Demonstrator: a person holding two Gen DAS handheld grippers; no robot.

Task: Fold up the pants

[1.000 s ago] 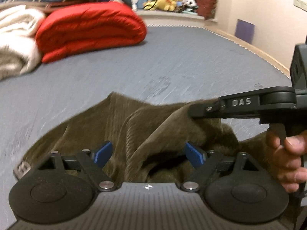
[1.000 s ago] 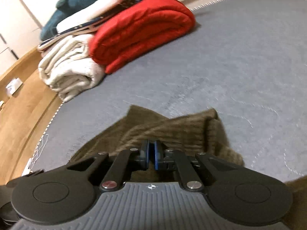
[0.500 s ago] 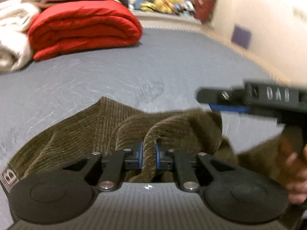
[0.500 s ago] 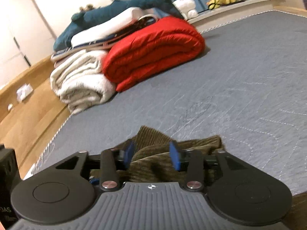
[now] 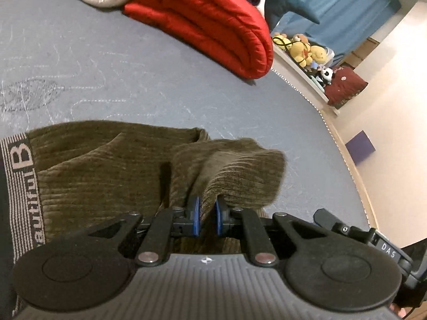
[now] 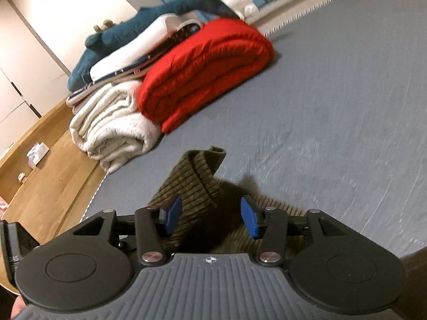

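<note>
Olive corduroy pants lie on the grey bed, with a lettered waistband at the left edge. My left gripper is shut on a raised fold of the pants' cloth and holds it up a little. My right gripper is open. A folded end of the pants lies between and ahead of its blue pads, untouched by the right pad. The right gripper's body also shows low at the right of the left wrist view.
A folded red quilt, a rolled white blanket and a blue shark plush are stacked at the bed's far side. A wooden floor lies past the bed's left edge. Plush toys sit on a ledge.
My left gripper closed on the pants' fold and lifted it, turning to the right. My right gripper went from shut on the cloth to open and let it go.
</note>
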